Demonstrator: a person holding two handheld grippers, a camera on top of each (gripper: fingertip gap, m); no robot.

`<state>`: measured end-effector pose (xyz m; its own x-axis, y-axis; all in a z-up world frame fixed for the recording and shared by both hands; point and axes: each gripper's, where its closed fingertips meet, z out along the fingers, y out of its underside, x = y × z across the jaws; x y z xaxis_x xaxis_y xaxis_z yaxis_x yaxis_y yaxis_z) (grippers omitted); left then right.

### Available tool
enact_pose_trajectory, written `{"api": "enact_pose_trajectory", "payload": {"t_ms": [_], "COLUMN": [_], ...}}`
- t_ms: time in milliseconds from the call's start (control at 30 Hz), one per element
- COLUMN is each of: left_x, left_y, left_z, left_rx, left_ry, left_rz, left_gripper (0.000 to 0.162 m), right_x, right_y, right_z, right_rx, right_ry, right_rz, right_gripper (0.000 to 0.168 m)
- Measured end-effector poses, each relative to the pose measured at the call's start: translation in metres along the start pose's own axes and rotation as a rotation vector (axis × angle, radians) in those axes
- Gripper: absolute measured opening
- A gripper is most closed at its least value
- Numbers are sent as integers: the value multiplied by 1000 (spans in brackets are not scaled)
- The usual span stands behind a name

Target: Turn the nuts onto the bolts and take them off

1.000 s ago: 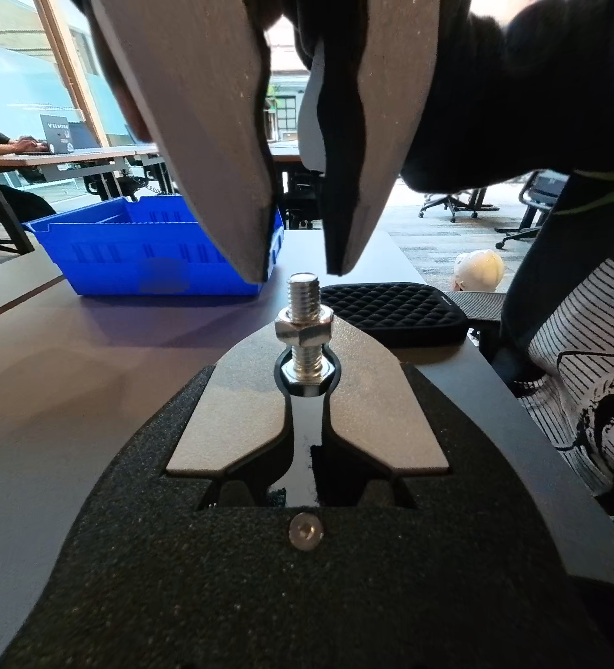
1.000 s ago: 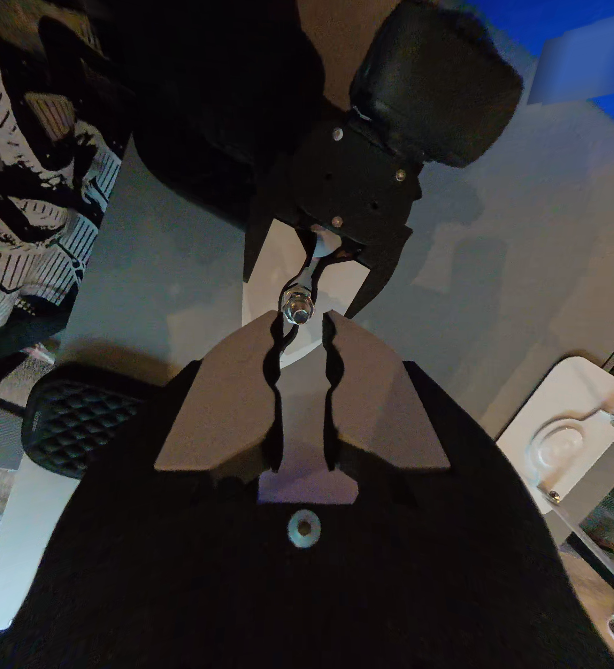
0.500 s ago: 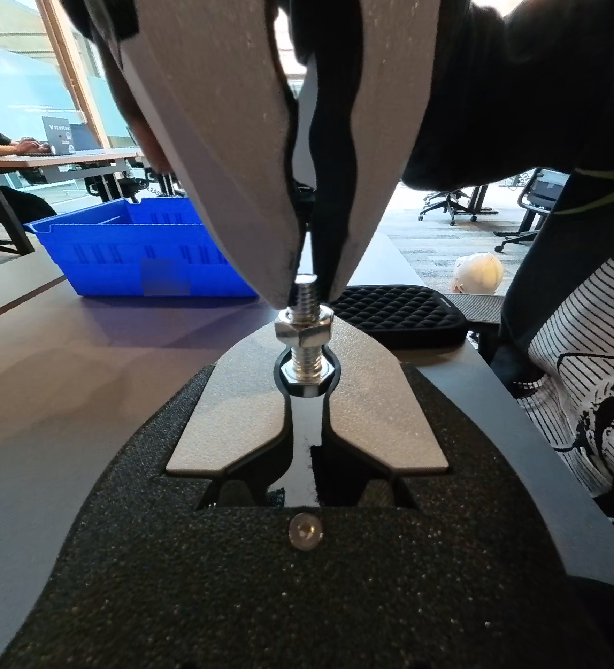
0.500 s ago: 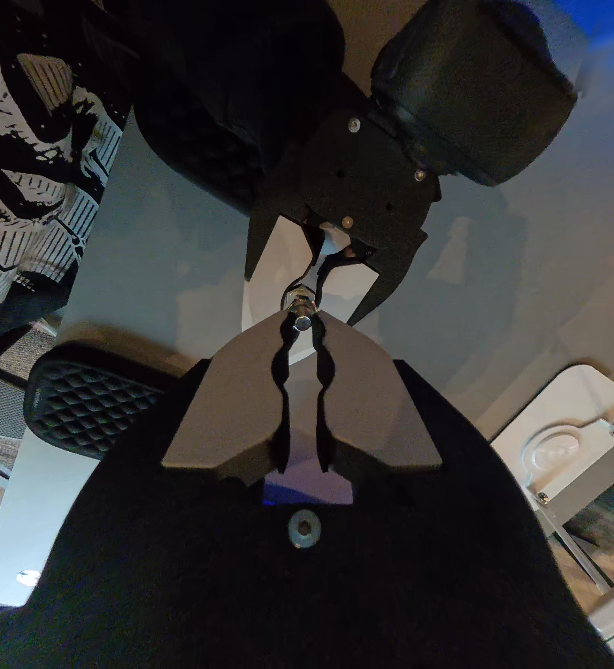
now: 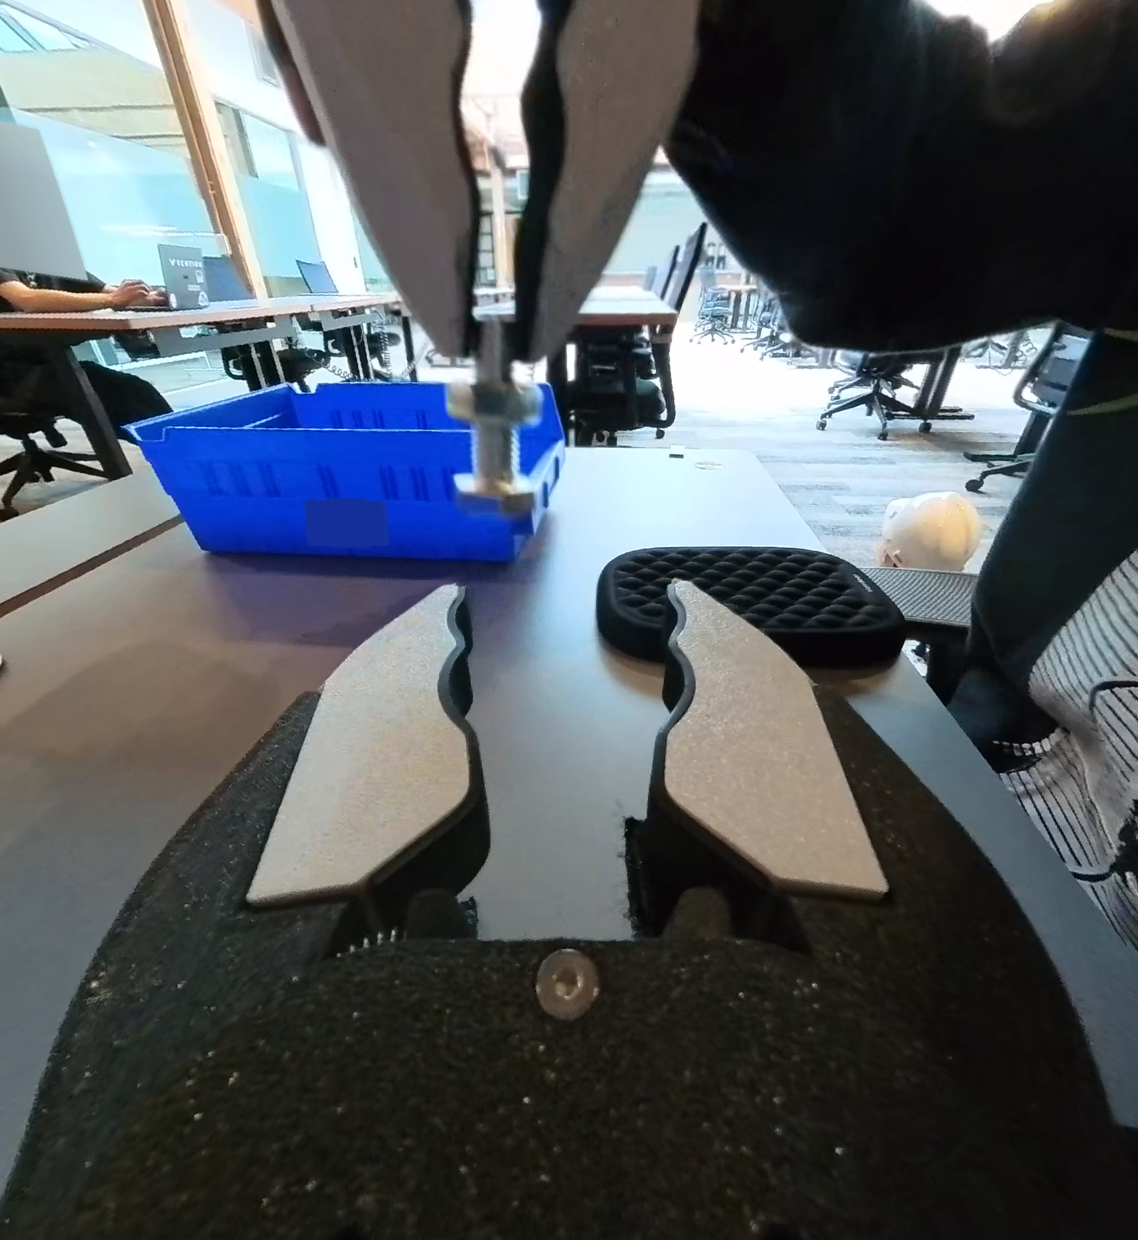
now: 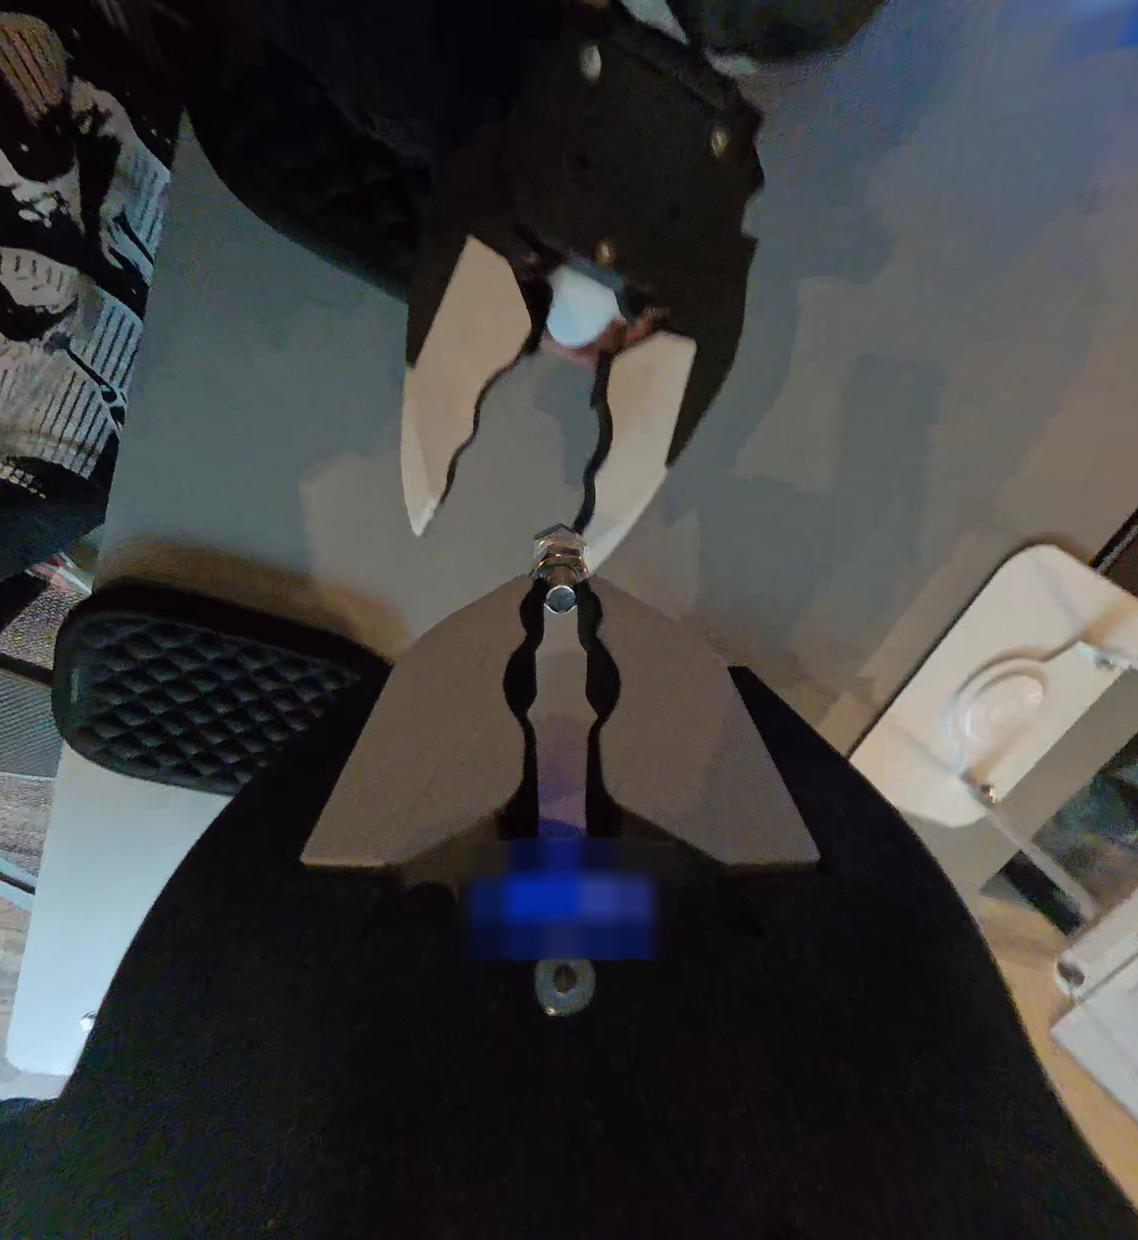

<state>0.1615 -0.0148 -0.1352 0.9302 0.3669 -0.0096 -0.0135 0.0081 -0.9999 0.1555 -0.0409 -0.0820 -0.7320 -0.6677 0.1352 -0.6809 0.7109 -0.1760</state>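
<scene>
A silver bolt [image 5: 494, 429] with a hex nut [image 5: 494, 401] threaded on its shank hangs head down in front of the blue bin. My right gripper [image 5: 494, 339] comes from above and is shut on the bolt's threaded tip. In the right wrist view the right gripper [image 6: 561, 594] pinches the bolt [image 6: 558, 570] at its end. My left gripper [image 5: 566, 607] is open and empty, low over the grey table, below the bolt. It also shows in the right wrist view [image 6: 506, 523], open beneath the bolt.
A blue plastic bin [image 5: 345, 470] stands on the grey table [image 5: 117, 671] behind the bolt. A black quilted pad [image 5: 767, 597] lies at the table's right edge, by a person in a striped shirt [image 5: 1103, 771]. A white stand [image 6: 1002, 684] is on the right.
My right gripper closed on the bolt's tip and lifted it up. My left gripper let go of the bolt and opened.
</scene>
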Motion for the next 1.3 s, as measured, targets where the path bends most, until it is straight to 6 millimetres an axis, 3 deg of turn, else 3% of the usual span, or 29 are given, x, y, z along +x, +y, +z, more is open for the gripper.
{"api": "enact_pose_trajectory", "payload": {"t_ms": [33, 133, 333, 500, 667, 800, 1067, 1300], "left_x": [0, 0, -1, -2, -1, -1, -1, -1], "left_y": [0, 0, -2, -3, -5, -5, -5, -6], "left_z": [0, 0, -1, -2, -3, -3, -4, -4], "left_rx": [-2, 2, 16, 23, 33, 34, 40, 43], "left_ry": [0, -3, -11, -11, -11, -10, -7, -5], "left_rz": [3, 4, 2, -4, -2, 2, 0, -6], "left_gripper": [54, 53, 54, 52, 51, 50, 49, 48], "right_x": [1, 4, 3, -5, -12, -12, -4, 8], "right_y": [9, 46, 138, 216, 286, 330, 395, 434], "right_z": [-5, -22, -55, -63, -48, -30, 6, 31], "right_rx": [-12, -52, -135, -193, -225, -222, -229, -239], "right_ry": [10, 39, 80, 80, 53, 41, 48, 61], "right_rz": [21, 108, 340, 540, 711, 823, 968, 1046], "right_gripper": [9, 9, 9, 8, 8, 8, 8, 9]}}
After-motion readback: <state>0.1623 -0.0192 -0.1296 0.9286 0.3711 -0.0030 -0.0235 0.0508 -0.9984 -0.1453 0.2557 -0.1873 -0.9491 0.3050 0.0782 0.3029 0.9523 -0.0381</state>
